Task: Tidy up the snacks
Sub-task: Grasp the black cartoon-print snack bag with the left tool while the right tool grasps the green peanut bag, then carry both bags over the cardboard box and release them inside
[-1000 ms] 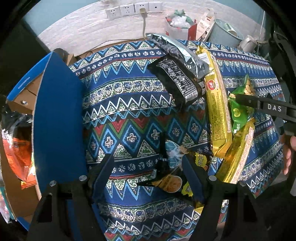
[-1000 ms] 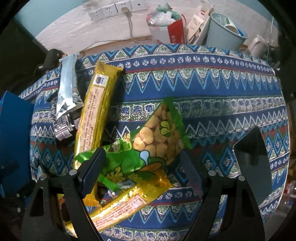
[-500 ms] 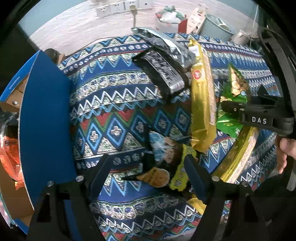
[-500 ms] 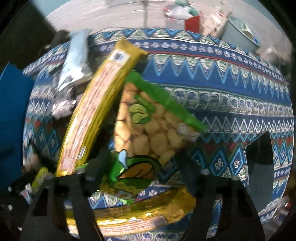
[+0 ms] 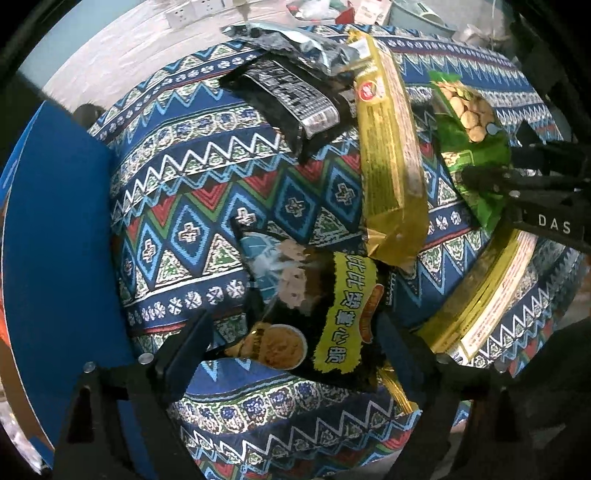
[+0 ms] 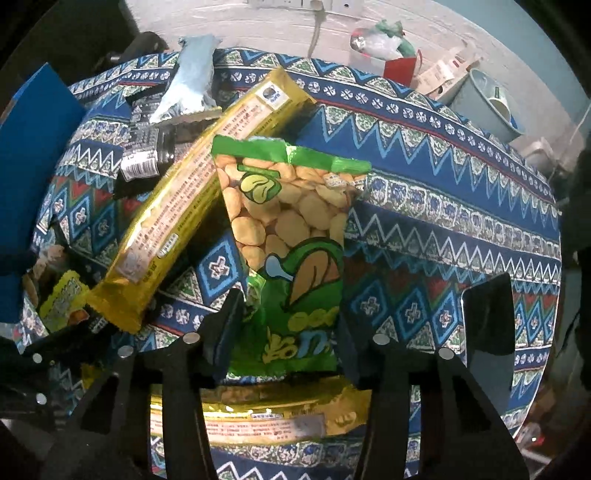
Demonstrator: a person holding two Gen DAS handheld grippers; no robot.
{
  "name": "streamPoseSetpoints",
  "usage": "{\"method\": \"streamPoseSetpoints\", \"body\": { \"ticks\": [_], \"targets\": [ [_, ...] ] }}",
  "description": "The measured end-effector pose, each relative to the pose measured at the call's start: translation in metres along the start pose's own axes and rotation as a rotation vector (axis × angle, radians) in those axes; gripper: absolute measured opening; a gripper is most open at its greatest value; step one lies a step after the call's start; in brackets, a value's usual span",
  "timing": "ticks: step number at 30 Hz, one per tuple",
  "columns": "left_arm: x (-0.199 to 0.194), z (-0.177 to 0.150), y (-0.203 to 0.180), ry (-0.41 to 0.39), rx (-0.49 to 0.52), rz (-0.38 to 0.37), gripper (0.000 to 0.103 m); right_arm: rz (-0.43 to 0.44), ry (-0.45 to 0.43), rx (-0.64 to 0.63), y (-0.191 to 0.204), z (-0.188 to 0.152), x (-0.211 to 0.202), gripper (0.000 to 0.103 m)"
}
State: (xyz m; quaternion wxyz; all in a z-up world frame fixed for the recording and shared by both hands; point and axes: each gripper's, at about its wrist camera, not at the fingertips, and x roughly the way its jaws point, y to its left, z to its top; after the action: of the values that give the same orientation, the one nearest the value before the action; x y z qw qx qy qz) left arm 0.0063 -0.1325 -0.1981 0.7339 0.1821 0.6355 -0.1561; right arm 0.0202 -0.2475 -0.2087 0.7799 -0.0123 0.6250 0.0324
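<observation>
My right gripper (image 6: 286,332) is shut on the lower end of a green bean snack bag (image 6: 291,221) and holds it up off the patterned tablecloth (image 6: 443,221); the bag also shows in the left wrist view (image 5: 469,122). My left gripper (image 5: 291,343) is open around a black snack bag with a yellow label (image 5: 314,325) lying on the cloth. A long yellow biscuit pack (image 5: 388,147) lies beside it. A second yellow pack (image 6: 266,413) lies under the right gripper. A black bag (image 5: 288,99) and a silver bag (image 5: 295,44) lie farther back.
A blue-flapped cardboard box (image 5: 55,240) stands at the table's left edge. Behind the table are a wall with sockets (image 6: 288,3), a red bag (image 6: 388,55) and a grey bin (image 6: 487,99).
My right gripper has closed on the green bag and lifted it upright. My left gripper has moved forward and down, so the black bag now sits between its fingers.
</observation>
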Motion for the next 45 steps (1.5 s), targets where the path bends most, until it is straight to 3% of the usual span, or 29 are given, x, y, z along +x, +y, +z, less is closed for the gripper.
{"method": "streamPoseSetpoints", "body": {
  "ticks": [8, 10, 14, 23, 45],
  "targets": [
    [0.022, 0.000, -0.033, 0.000, 0.070, 0.056, 0.093, 0.054, 0.020, 0.034, -0.011, 0.000, 0.015, 0.046],
    [0.023, -0.001, -0.040, -0.018, 0.089, 0.072, 0.090, 0.052, 0.012, 0.014, -0.009, 0.000, 0.015, 0.039],
    [0.021, -0.003, -0.047, -0.048, 0.090, 0.069, 0.072, 0.025, -0.029, -0.025, 0.003, 0.005, 0.008, 0.028],
    [0.010, -0.001, -0.040, -0.067, 0.050, 0.075, 0.069, 0.038, -0.107, -0.019, 0.003, 0.013, -0.023, 0.027],
    [-0.098, -0.003, 0.055, -0.318, -0.093, 0.095, 0.068, 0.097, -0.268, -0.035, 0.021, 0.037, -0.088, 0.027]
  ]
}}
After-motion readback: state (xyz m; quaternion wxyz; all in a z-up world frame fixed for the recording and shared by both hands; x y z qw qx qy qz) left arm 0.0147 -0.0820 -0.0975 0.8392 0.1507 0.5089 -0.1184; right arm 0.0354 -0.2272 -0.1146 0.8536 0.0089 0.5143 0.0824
